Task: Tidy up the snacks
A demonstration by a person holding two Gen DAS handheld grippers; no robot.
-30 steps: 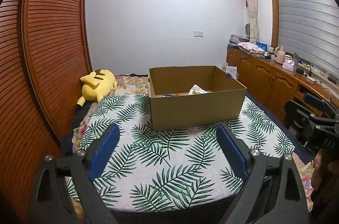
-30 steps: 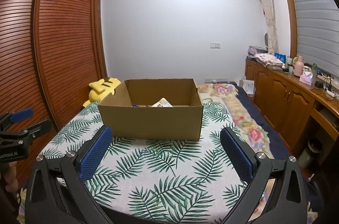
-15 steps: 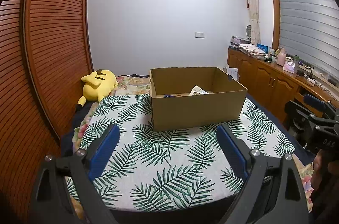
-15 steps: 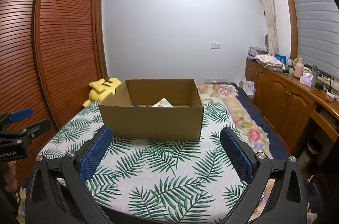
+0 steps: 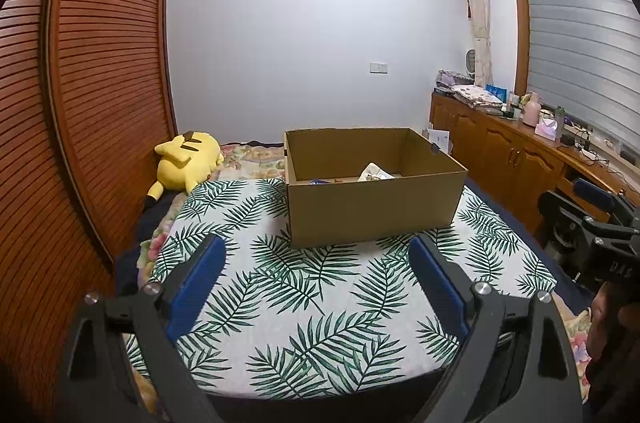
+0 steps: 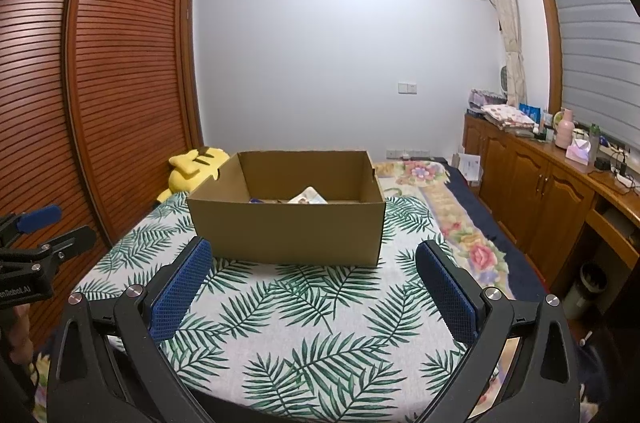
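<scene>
Your left gripper [image 5: 316, 275] and right gripper [image 6: 310, 277] both hover with jaws spread wide, holding nothing. The open brown cardboard box [image 6: 286, 233] sits straight ahead of both on the palm-leaf printed bedspread [image 6: 304, 327], long side facing you, neither hand clearly nearer. Inside lies a pale snack packet [image 6: 308, 198], print unreadable. The left gripper's body reads partly "Robot.AI"; the right's shows "UAS".

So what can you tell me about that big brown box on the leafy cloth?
The cardboard box is plain brown, open on top, with no lid or flaps showing. It sits flat on the palm-leaf cloth, one corner turned slightly toward the left camera. Inside, a pale snack packet and something blue peek over the front wall. Neither gripper touches it.
</scene>
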